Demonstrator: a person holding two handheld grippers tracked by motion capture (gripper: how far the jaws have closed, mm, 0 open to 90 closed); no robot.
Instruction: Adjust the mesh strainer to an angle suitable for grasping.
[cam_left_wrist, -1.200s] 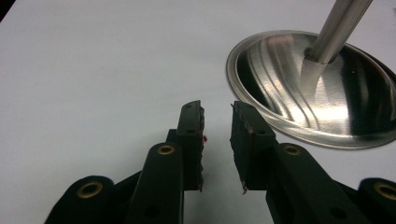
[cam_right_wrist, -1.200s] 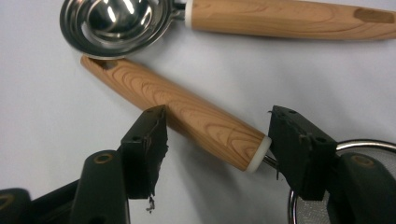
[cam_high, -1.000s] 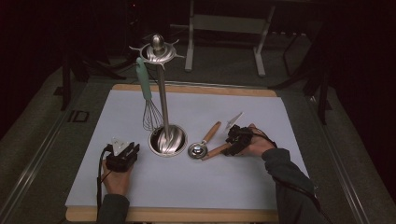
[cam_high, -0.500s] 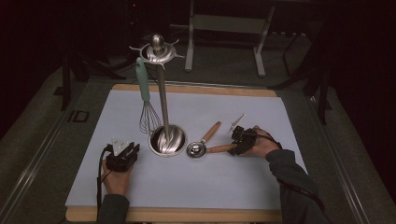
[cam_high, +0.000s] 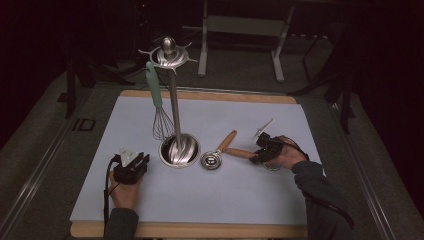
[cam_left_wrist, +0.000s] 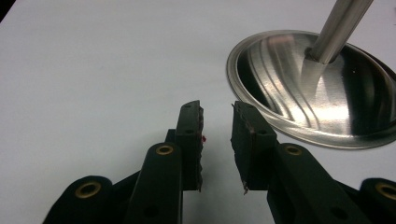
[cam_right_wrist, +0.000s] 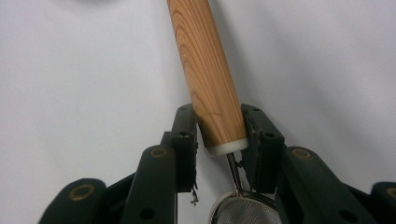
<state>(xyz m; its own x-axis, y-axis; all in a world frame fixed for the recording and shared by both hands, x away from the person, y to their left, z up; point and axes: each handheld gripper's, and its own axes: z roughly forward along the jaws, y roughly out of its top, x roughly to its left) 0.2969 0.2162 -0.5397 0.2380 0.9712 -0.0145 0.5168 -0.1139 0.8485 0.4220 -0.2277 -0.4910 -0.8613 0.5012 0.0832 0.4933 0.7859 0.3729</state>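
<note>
A steel utensil stand (cam_high: 177, 150) rises from a round base (cam_left_wrist: 317, 93), and a teal-handled whisk (cam_high: 156, 100) hangs from its top hooks. To the right of the base, a wooden-handled metal scoop (cam_high: 212, 160) lies on the white mat. Beside the scoop lies a small mesh strainer (cam_right_wrist: 243, 211) with a wooden handle (cam_high: 241, 153) (cam_right_wrist: 210, 74). My right gripper (cam_high: 260, 155) (cam_right_wrist: 219, 135) has just been closing and now presses both pads on that handle near its white-capped end. My left gripper (cam_high: 135, 167) (cam_left_wrist: 217, 126) rests open just left of the base, with nothing between its fingers.
The white mat (cam_high: 250, 190) covers a wooden table top whose edge shows at front and back. Bare mat lies ahead of the left gripper and across the front. Dark floor and metal frame legs (cam_high: 240, 30) stand beyond the far edge.
My right hand has shifted a little to the right, and its jaws have closed around the strainer's wooden handle. The left gripper, stand, whisk and scoop have stayed put.
</note>
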